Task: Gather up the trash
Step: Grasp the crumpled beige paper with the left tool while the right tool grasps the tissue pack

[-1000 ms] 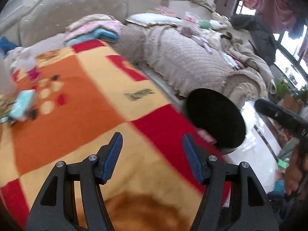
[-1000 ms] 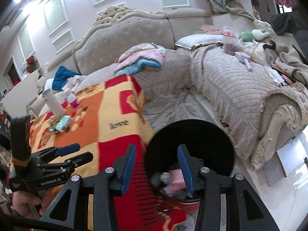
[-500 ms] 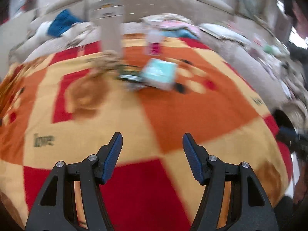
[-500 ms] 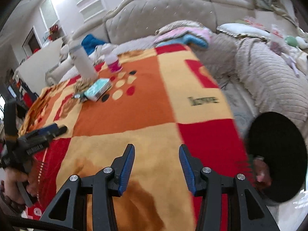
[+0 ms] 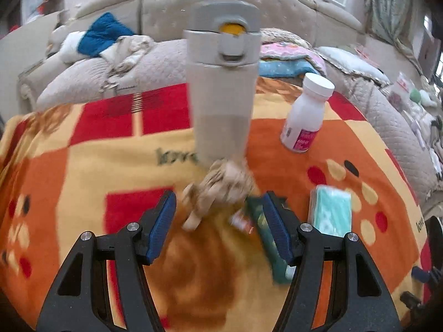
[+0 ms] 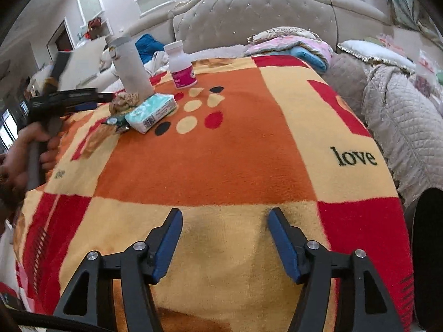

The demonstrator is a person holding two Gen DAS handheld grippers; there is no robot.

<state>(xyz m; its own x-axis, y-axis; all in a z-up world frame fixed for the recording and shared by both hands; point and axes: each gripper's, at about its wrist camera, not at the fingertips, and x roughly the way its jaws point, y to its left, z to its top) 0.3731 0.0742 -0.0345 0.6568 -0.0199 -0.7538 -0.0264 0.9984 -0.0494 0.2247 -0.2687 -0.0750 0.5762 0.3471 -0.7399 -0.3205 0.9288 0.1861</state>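
A crumpled brown paper wad (image 5: 218, 185) lies on the orange-and-red blanket, at the foot of a tall grey flask (image 5: 223, 83). A green wrapper (image 5: 265, 235) lies just right of it. My left gripper (image 5: 221, 221) is open, its fingers on either side of the wad, just short of it. In the right wrist view the wad (image 6: 124, 100) and wrapper (image 6: 116, 121) sit far left, with the left gripper (image 6: 91, 99) beside them. My right gripper (image 6: 224, 238) is open and empty over the blanket. The black bin (image 6: 429, 249) shows at the right edge.
A white pill bottle (image 5: 307, 116) and a teal tissue pack (image 5: 331, 211) stand on the blanket (image 6: 221, 152) near the flask. A beige sofa (image 6: 249, 19) with folded bedding and clothes wraps around the back and right.
Both grippers swung away from the black bin toward the table. The left gripper closed in on the paper wad by the flask; the right now hovers over the blanket's near part.
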